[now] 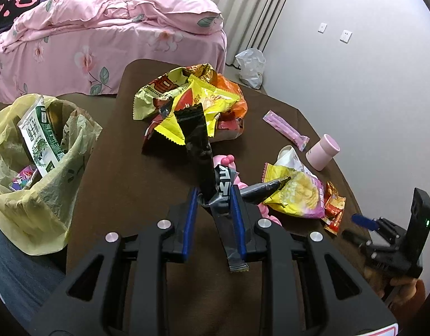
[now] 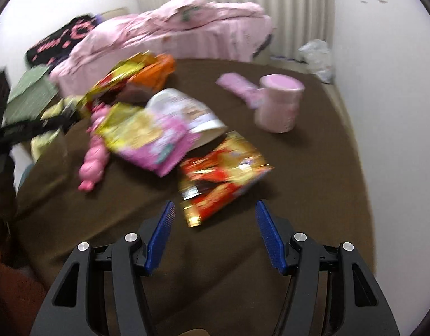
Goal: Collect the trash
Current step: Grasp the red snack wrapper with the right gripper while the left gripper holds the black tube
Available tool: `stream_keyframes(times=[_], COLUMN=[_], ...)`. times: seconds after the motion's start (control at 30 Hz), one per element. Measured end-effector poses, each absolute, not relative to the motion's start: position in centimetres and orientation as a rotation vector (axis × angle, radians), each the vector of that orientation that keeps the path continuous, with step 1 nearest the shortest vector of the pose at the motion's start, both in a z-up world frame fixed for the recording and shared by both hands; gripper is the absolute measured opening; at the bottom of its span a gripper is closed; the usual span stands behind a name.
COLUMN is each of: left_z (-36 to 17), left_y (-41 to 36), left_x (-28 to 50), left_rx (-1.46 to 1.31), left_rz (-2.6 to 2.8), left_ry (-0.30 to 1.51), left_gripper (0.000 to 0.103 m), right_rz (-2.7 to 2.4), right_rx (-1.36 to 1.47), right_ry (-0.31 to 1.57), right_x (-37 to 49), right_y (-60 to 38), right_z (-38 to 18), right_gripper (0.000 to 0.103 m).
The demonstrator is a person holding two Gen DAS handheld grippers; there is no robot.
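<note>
Transport step: my left gripper (image 1: pixel 215 196) clamps a black wrapper (image 1: pixel 199 151), due next for the yellow trash bag (image 1: pixel 47 196); my right gripper (image 2: pixel 215 212) gapes, empty, before the red snack packet (image 2: pixel 220 179).

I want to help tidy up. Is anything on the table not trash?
Probably yes. A pink toy lies among the wrappers, partly under the yellow-and-pink snack bag, and a pink cup lies tipped on its side. Neither looks like a wrapper.

Even indoor light; right view motion-blurred, both fisheye-warped at edges.
</note>
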State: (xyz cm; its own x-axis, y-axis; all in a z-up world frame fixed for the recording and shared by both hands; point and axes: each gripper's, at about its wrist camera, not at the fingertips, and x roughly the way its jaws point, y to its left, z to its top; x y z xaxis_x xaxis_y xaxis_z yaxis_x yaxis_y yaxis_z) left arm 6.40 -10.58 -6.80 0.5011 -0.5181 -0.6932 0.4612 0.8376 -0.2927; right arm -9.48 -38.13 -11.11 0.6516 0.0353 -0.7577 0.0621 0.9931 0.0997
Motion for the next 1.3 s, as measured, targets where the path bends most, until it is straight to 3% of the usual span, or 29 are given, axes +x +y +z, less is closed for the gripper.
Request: stream_keyframes(times=[0.23, 0.7, 0.8, 1.1, 1.17, 1.23, 1.3], left_z=[-6.1, -5.4, -5.6, -5.8, -5.8, -5.9, -5.9], left_y=[-11.1, -11.9, -12.1, -12.0, -11.9, -11.9, -11.9], left_x=[5.6, 4.7, 4.8, 4.8, 4.9, 4.9, 4.8], left_rx=[-0.030, -0.015, -0.021, -0.009, -0.013, -0.014, -0.015], left_rz=[-0.580, -0.614, -0.614, -0.608, -0.606, -0.608, -0.612], left_ry=[0.834, 0.814, 0.823, 0.823, 0.826, 0.827, 0.827], left_gripper=[0.022, 0.022, 0.022, 0.022, 0.022, 0.022, 0.022], right_rz=[-0.078, -0.120, -0.101, -0.146, -0.148, -0.148, -0.139], right_rx=[-0.012, 0.376, 0.469, 0.395, 0.382, 0.347, 0.327], right_ry=[0.890, 0.929, 0.823, 0.848, 0.843, 0.833, 0.810], right_x=[-8.4, -10.7, -11.1, -5.6, -5.1, -4.8, -5.2], right_y=[-36.8, -44.5, -43.9, -41.1, -40.9, -40.5, -40.4], right_z=[-12.9, -13.5, -12.6, -13.6, -13.5, -13.4, -13.0], right_gripper=[0.057, 0.058, 0.058, 0.058, 0.053, 0.041, 0.035])
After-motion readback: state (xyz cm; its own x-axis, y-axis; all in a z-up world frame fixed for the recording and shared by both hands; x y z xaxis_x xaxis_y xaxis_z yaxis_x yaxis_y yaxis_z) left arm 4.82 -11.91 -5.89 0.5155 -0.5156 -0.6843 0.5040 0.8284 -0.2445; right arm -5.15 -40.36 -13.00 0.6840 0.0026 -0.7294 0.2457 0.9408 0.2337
